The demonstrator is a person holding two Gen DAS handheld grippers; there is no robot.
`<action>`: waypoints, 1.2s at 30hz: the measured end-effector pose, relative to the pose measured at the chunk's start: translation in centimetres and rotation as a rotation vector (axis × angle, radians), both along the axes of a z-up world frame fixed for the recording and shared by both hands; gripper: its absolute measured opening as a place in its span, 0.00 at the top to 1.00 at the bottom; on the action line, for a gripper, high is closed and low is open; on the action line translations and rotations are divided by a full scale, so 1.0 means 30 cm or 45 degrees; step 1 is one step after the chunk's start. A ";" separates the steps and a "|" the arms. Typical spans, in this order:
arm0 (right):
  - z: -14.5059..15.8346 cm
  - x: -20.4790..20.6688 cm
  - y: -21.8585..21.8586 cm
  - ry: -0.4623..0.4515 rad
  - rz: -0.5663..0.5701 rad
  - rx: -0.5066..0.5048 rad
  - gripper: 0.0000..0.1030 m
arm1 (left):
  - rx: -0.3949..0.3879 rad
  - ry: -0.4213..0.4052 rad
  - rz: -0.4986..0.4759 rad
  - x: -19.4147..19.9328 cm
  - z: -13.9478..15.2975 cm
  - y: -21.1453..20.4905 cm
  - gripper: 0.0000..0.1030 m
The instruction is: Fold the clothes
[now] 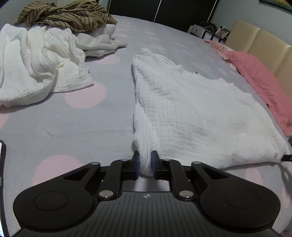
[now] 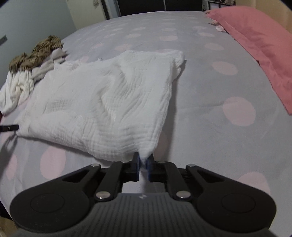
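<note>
A white crinkled garment [image 1: 182, 109] lies spread on the grey bed with pink dots. My left gripper [image 1: 145, 156] is shut on a bunched corner of it at the near edge. In the right wrist view the same white garment [image 2: 102, 104] stretches away to the left, and my right gripper [image 2: 143, 159] is shut on its near right corner. The tip of the left gripper [image 2: 10, 127] pokes in at that view's left edge, at the garment's other near corner. The right gripper's tip [image 1: 287, 157] shows at the far right of the left wrist view.
A pile of white clothes [image 1: 36, 63] topped by a brown striped garment [image 1: 69, 16] lies at the bed's far left. A pink pillow [image 1: 261, 82] runs along the beige headboard [image 1: 264, 42] on the right. Bare sheet [image 2: 219, 118] spreads right of the garment.
</note>
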State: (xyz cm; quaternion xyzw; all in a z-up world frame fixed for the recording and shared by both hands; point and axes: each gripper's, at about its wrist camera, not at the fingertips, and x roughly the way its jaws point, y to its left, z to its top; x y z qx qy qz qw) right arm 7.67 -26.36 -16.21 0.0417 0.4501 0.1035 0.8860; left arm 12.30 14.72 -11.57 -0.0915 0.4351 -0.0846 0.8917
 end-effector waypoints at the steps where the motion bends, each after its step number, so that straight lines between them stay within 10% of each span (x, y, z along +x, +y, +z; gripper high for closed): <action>1: 0.002 0.002 -0.009 0.005 -0.018 -0.009 0.92 | 0.003 0.008 0.010 0.002 0.000 0.002 0.93; 10: 0.017 0.025 -0.090 0.052 -0.184 -0.092 0.90 | -0.025 0.024 0.043 0.001 0.004 0.014 0.93; 13: 0.027 0.018 -0.129 0.056 -0.273 -0.034 0.74 | -0.068 0.031 0.098 -0.004 0.014 0.032 0.88; 17: 0.042 -0.002 -0.190 0.051 -0.414 0.103 0.60 | -0.141 0.009 0.273 -0.024 0.047 0.067 0.47; 23: 0.040 -0.010 -0.233 0.051 -0.556 0.335 0.34 | -0.306 0.085 0.328 0.006 0.037 0.073 0.45; 36: -0.065 0.104 -0.098 0.182 -0.484 0.420 0.50 | -0.472 0.154 0.315 0.067 -0.053 0.032 0.51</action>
